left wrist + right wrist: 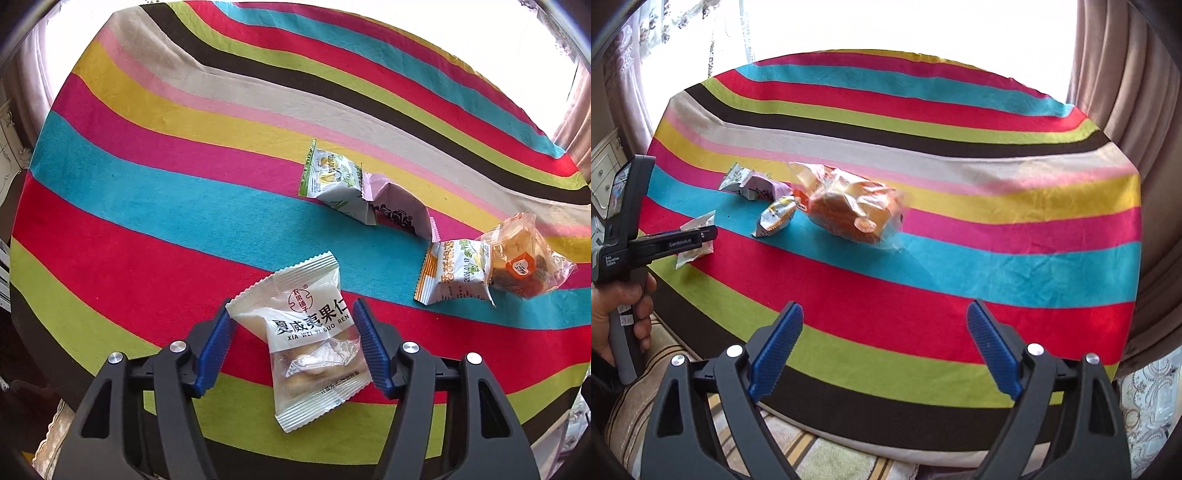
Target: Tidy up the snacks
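Observation:
A white snack packet [310,325] with dark lettering lies on the striped tablecloth between the blue pads of my left gripper [291,304]. The pads sit close against its two side edges, but the packet does not look squeezed. Further off to the right lie a green-white packet [332,177], a pink packet [399,206], an orange-white packet [454,273] and a clear bag of bread [521,258]. My right gripper [884,306] hangs open over the near red and green stripes, holding nothing. The bread bag [849,210] lies well beyond it. The left gripper [709,234] shows at the left edge.
The round table wears a striped cloth [147,184]; its near edge [886,424] drops to a patterned cushion [665,354]. A hand [624,306] holds the left gripper's handle. Curtains [1126,92] hang to the right, and a pale cabinet [605,173] stands to the left.

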`<state>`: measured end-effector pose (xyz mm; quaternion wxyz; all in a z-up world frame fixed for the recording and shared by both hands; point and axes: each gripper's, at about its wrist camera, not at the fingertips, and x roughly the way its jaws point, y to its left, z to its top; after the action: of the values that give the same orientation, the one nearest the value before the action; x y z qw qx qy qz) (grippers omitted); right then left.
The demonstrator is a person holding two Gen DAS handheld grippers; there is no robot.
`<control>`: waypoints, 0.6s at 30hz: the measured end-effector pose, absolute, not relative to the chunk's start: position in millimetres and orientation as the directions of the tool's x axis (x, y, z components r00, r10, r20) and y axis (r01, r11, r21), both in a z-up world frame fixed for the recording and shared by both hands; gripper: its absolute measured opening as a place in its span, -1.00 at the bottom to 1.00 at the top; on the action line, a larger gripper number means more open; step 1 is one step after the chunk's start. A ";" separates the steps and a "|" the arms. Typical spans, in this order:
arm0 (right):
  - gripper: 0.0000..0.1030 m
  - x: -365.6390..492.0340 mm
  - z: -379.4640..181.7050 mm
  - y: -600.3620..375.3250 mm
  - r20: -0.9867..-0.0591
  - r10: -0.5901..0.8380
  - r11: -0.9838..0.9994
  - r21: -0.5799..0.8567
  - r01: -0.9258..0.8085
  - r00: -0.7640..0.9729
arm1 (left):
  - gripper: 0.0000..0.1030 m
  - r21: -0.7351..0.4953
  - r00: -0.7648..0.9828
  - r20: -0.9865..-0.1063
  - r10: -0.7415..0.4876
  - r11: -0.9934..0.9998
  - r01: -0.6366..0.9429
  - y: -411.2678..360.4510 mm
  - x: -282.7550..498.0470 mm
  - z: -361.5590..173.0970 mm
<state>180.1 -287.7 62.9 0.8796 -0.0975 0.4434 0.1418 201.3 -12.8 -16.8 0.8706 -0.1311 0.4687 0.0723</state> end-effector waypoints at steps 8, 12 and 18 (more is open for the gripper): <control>0.77 207.7 59.0 -241.2 -0.821 0.303 0.930 0.144 -0.339 0.483 | 0.04 -0.258 0.592 -0.803 -0.074 0.938 -0.231 -7.1 189.7 -14.8; 0.77 220.3 40.9 -215.0 -0.814 0.344 0.936 0.256 -0.243 0.467 | 0.03 -0.279 0.591 -0.802 -0.091 0.931 -0.235 -4.4 191.3 -17.3; 0.77 240.8 12.6 -192.9 -0.806 0.289 0.950 0.307 -0.052 0.517 | 0.03 -0.320 0.601 -0.791 -0.112 0.913 -0.252 6.0 183.1 -17.4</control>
<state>240.8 -192.9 12.6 0.8624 0.1228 0.4811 0.0988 183.1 6.0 -17.4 0.8711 -0.2044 0.4448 0.0403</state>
